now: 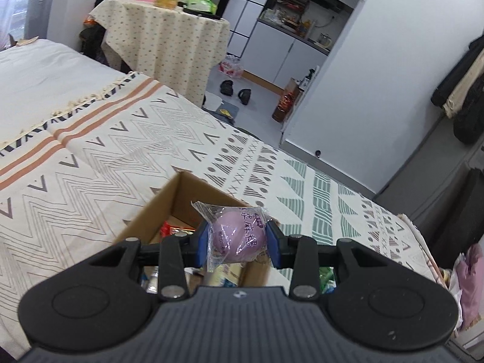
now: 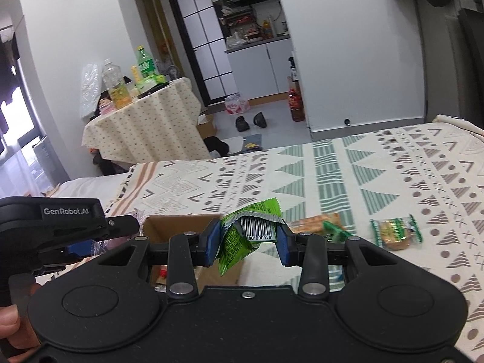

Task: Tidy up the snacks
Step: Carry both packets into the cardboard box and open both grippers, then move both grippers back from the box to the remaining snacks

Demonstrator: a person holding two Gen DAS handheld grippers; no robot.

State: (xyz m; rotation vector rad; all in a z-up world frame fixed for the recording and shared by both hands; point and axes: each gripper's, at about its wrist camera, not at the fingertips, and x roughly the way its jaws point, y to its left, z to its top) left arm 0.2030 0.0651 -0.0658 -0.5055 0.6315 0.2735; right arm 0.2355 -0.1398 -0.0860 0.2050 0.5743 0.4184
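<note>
Purple wrapped ball snack (image 1: 239,237) pinched in left gripper (image 1: 239,239) above open cardboard box (image 1: 181,193) on patterned bedspread (image 1: 90,157). Green snack packet (image 2: 242,236) clamped in right gripper (image 2: 246,240) beside box; two more packets (image 2: 393,231) nearby.

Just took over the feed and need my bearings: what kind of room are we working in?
Most likely a small studio flat: the work surface is a bed under a patterned blanket, with a kitchenette in the far alcove and a cloth-draped side table holding bottles.
</note>
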